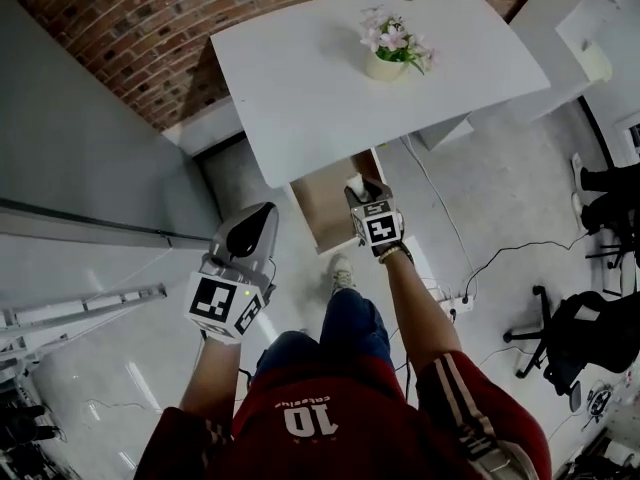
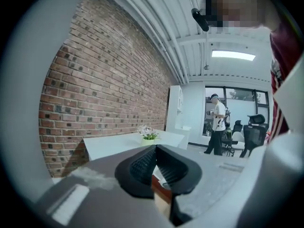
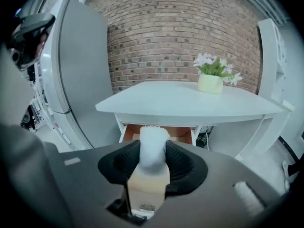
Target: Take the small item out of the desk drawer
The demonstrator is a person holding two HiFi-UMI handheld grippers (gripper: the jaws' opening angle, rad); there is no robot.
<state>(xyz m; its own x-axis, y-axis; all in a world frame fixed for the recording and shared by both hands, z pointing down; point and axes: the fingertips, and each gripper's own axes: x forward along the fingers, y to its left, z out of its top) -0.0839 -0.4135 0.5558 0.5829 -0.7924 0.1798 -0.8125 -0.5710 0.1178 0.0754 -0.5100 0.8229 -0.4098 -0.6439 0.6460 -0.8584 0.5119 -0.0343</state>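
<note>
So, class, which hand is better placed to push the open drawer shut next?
Probably left: the left tool is empty and near the drawer, while the right tool is clamped on the white item.

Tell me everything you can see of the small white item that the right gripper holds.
The small white item is a short, roughly cylindrical piece, soft-looking, with a fuzzy top end. It stands upright between the right gripper's black ribbed pads, which press its two sides. It hangs in the air before the open drawer, touching nothing else.
</note>
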